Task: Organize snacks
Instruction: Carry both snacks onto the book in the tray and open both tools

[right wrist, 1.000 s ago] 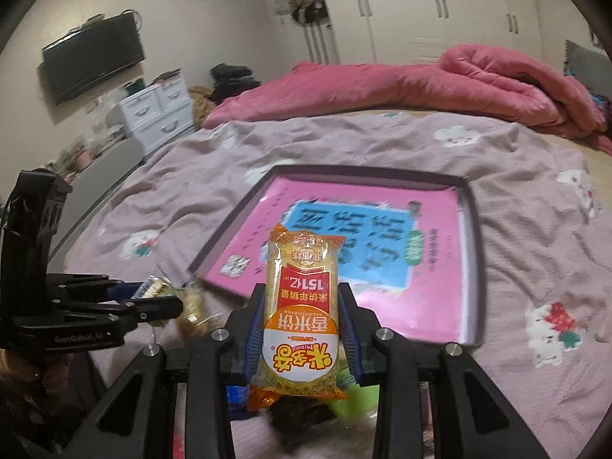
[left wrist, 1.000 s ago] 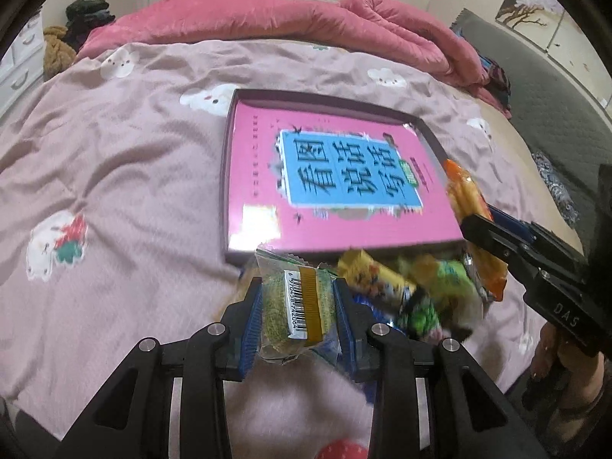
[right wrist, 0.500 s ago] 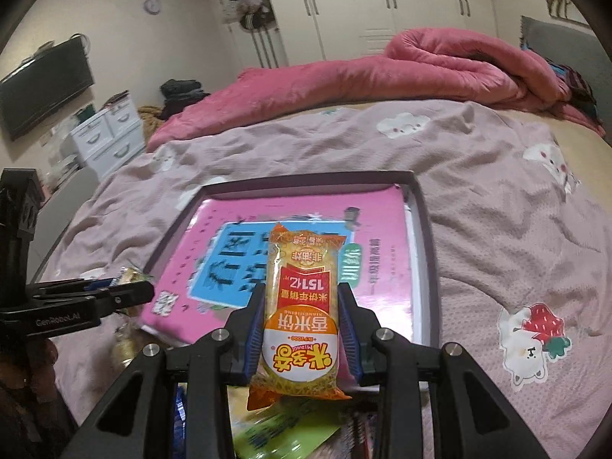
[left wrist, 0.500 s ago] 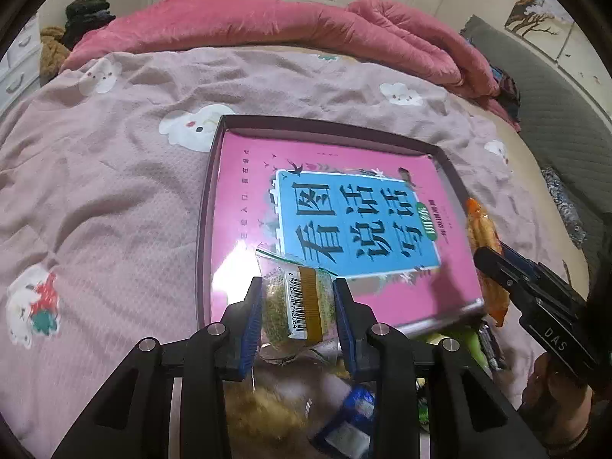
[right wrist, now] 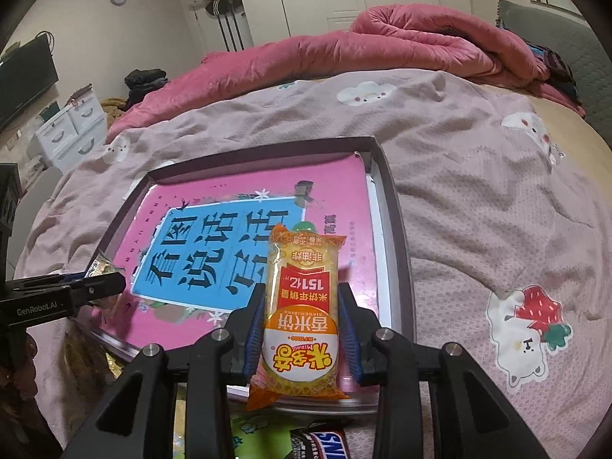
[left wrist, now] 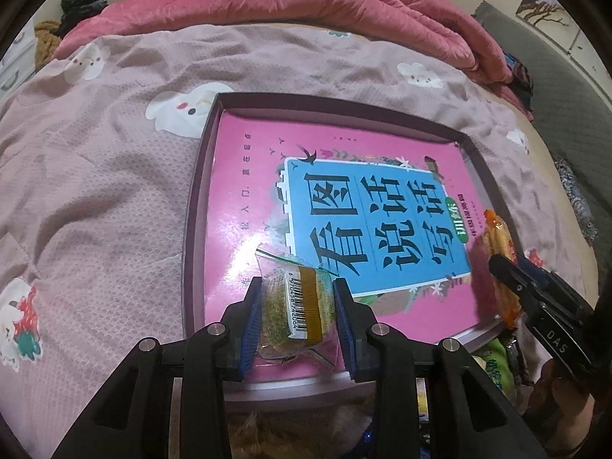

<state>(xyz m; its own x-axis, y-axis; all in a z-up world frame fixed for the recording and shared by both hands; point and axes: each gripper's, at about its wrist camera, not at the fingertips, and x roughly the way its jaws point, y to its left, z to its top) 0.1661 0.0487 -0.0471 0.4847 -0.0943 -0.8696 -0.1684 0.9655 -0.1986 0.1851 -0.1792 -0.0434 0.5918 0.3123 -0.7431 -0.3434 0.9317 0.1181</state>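
A dark-rimmed tray (left wrist: 193, 206) (right wrist: 397, 229) with a pink and blue picture inside lies on the bed. My left gripper (left wrist: 300, 306) is shut on a small clear packet of green snack (left wrist: 294, 306) and holds it over the tray's near left part. My right gripper (right wrist: 302, 317) is shut on a yellow and orange rice cracker packet (right wrist: 302, 306) and holds it over the tray's near right part. The right gripper (left wrist: 535, 290) and its orange packet (left wrist: 497, 244) also show in the left wrist view. The left gripper (right wrist: 95, 287) shows in the right wrist view.
Several loose snack packets (right wrist: 275, 436) (left wrist: 493, 363) lie on the bed just before the tray's near edge. A pink sheet with cartoon prints (left wrist: 95, 191) covers the bed. A crumpled pink duvet (right wrist: 344, 49) lies at the far side. White drawers (right wrist: 72, 130) stand to the left.
Both grippers have moved forward with their packets, from over the snack pile to over the tray's near part. The tray now looks closer in both views.
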